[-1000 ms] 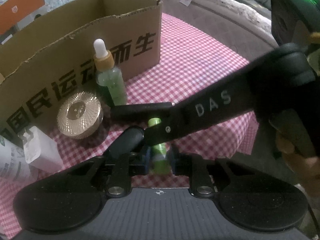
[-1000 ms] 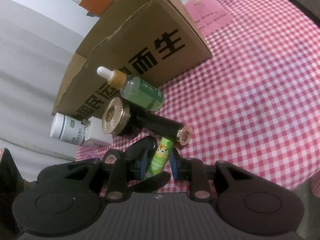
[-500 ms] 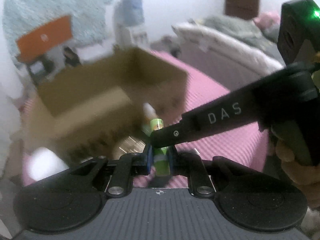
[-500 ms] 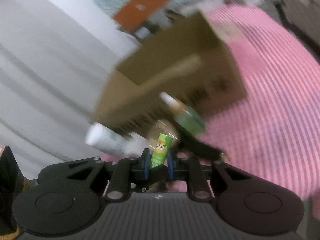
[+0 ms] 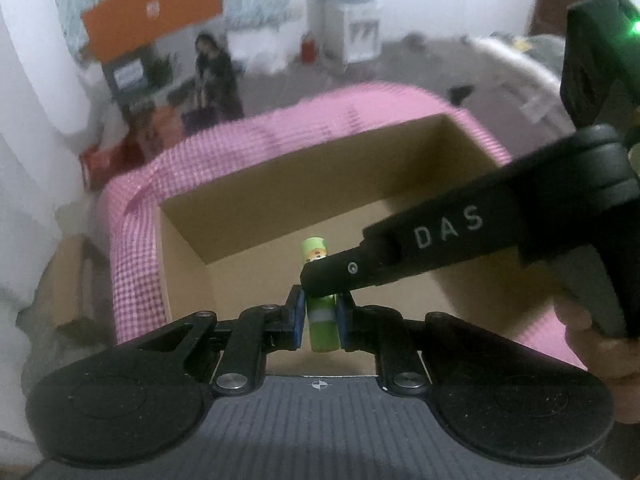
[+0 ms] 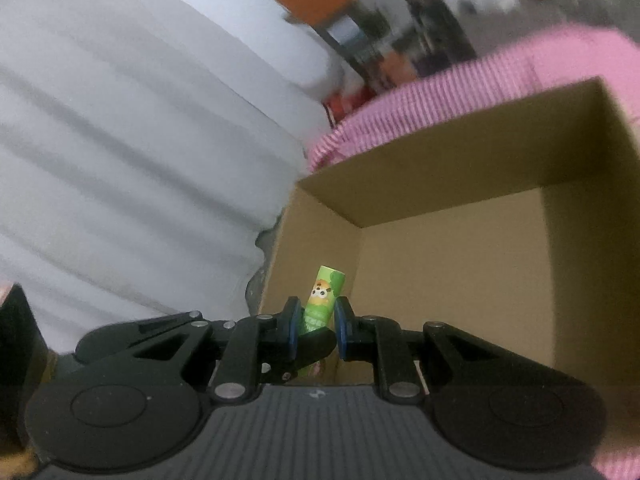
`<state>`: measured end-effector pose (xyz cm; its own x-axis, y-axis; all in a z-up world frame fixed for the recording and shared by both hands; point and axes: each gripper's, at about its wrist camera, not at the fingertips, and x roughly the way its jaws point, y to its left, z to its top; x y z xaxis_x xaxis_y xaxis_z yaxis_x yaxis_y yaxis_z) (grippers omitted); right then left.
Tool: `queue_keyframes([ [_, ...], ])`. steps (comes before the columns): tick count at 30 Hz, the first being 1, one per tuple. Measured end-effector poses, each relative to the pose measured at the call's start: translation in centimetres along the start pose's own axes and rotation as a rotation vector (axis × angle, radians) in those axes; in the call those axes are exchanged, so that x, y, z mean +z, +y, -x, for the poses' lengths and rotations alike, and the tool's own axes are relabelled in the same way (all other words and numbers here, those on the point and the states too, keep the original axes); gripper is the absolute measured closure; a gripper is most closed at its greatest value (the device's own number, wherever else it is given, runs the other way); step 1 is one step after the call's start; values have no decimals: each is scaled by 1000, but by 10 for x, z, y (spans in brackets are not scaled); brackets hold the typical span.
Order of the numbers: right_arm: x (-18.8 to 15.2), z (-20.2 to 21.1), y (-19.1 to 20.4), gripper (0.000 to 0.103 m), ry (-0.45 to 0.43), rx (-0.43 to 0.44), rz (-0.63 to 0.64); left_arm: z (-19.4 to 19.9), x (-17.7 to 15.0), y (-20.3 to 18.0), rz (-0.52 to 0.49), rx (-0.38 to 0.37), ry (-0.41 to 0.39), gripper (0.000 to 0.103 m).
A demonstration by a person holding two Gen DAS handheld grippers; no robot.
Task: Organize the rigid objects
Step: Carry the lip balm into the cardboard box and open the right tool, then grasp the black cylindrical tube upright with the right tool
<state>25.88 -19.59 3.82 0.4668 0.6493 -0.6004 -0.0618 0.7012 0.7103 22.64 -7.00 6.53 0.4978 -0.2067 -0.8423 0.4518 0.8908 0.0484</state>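
A small green tube (image 5: 319,312) with a cartoon animal print is clamped upright by both grippers at once. My left gripper (image 5: 319,316) is shut on its lower part. My right gripper (image 6: 315,322) is shut on it too; its finger (image 5: 400,248) crosses the left wrist view from the right, marked DAS. The tube (image 6: 322,300) hangs over the open cardboard box (image 5: 400,168), whose brown inside (image 6: 452,264) shows no objects in view.
The box stands on a table with a pink checked cloth (image 5: 136,240). White drapery (image 6: 120,140) hangs on the left. An orange panel (image 5: 152,12) and blurred room clutter lie behind. A hand (image 5: 592,340) holds the right gripper.
Both grippers lifted the green tube off the table from beside the bottles and carried it up and over the box opening. The bottles and gold-lidded jar have dropped out of view.
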Motion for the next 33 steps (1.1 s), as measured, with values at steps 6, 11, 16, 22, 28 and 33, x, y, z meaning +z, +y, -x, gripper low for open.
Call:
queue_keyframes([
  [6,33,-53,-17,83,102,-27,-94,-51,14,22,8,61,114,87],
  [11,41,-81,-18,83,140,-45,-100,-69,15,29,12,116,148,86],
  [16,44,-80,-17,82,137,-29,-101,-52,16,31,23,110,113,85],
  [22,34,-26,-2,81,59,11,-76,3,6,22,25,68,12,69],
  [28,-22,75,27,57,-59,62,27,73,-29,-4,-3,9,-129,40],
  [33,-91,143,13,45,-148,33,106,101,-73,-32,-19,-49,-187,33],
])
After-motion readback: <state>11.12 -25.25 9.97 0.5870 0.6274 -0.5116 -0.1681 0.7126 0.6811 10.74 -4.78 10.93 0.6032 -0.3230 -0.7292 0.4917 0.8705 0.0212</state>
